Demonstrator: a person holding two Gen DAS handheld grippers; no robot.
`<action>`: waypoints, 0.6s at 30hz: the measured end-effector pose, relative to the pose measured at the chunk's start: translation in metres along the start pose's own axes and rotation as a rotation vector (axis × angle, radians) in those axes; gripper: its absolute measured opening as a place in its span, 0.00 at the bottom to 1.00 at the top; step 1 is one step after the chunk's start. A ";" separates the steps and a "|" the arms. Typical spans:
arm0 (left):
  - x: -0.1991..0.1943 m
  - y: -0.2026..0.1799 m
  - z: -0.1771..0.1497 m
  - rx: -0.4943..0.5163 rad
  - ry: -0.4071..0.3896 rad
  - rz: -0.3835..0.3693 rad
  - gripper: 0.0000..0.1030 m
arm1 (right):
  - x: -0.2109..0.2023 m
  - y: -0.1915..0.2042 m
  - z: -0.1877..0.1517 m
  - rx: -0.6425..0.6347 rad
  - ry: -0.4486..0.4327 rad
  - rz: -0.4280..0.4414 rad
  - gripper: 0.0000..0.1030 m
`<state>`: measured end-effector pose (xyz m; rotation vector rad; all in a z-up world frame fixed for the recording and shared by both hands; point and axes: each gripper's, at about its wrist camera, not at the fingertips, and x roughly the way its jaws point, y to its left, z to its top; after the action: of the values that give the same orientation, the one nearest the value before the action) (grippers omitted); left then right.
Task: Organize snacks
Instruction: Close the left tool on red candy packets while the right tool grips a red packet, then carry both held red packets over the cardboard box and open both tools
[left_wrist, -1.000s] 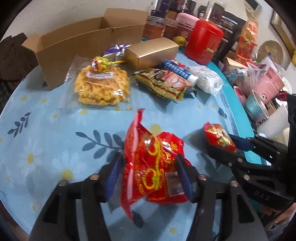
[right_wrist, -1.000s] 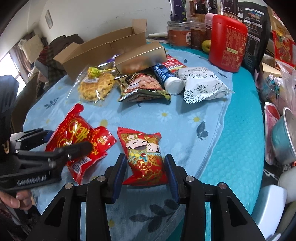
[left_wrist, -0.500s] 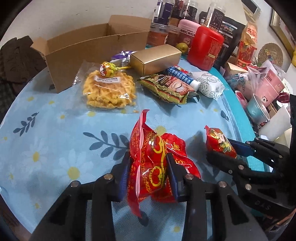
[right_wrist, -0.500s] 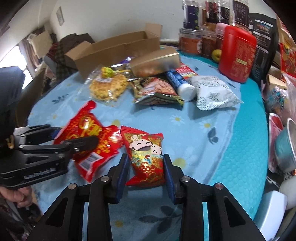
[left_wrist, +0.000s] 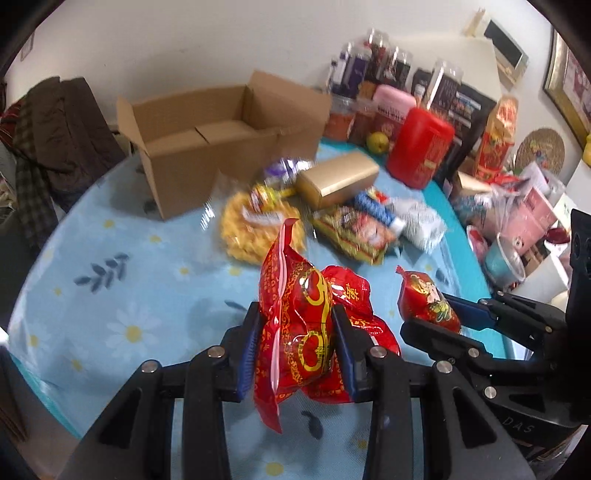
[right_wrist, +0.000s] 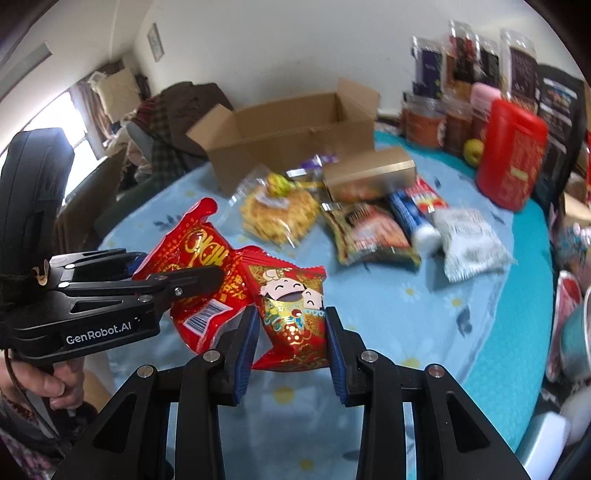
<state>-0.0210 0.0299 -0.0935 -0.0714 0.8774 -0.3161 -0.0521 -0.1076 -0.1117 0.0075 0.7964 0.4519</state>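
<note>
Left tongs (left_wrist: 295, 350): clamped on large red snack bag (left_wrist: 295, 325), held edge-on, long axis roughly upright, top seal pointing away from the camera. Second red packet (left_wrist: 351, 295) pressed against its right face; whether caught in the same grip cannot be told. Right tongs (right_wrist: 290, 343): clamped on small red cartoon-print packet (right_wrist: 291, 314), flat face toward the camera, long axis running along the fingers. Both loads apparently raised off the blue floral bench (left_wrist: 122, 295); contact underneath not visible. Two tongs side by side, packets nearly touching in the right wrist view. Open cardboard box (left_wrist: 207, 136): at the far side of the bench, straight ahead and slightly left of both tongs, opening upward, flaps spread. Left tongs judged nearer to it. Between tongs and box: yellow snack bag (left_wrist: 255, 229), gold box (left_wrist: 336, 177), brown-green packet (left_wrist: 354, 232), white pouch (left_wrist: 421, 221). Probable next move: forward carry over this cluster, then release above the box opening; risk of the tall bag brushing the near box wall.
</note>
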 end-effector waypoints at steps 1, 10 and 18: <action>-0.006 0.002 0.004 0.000 -0.016 0.002 0.36 | -0.002 0.003 0.006 -0.005 -0.012 0.006 0.34; -0.038 0.012 0.049 0.002 -0.135 -0.001 0.36 | -0.021 0.020 0.061 -0.069 -0.112 0.013 0.34; -0.045 0.022 0.092 0.013 -0.210 0.001 0.36 | -0.024 0.026 0.110 -0.112 -0.178 0.008 0.34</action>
<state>0.0282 0.0578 -0.0055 -0.0901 0.6674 -0.3073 -0.0008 -0.0756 -0.0136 -0.0520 0.5959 0.4956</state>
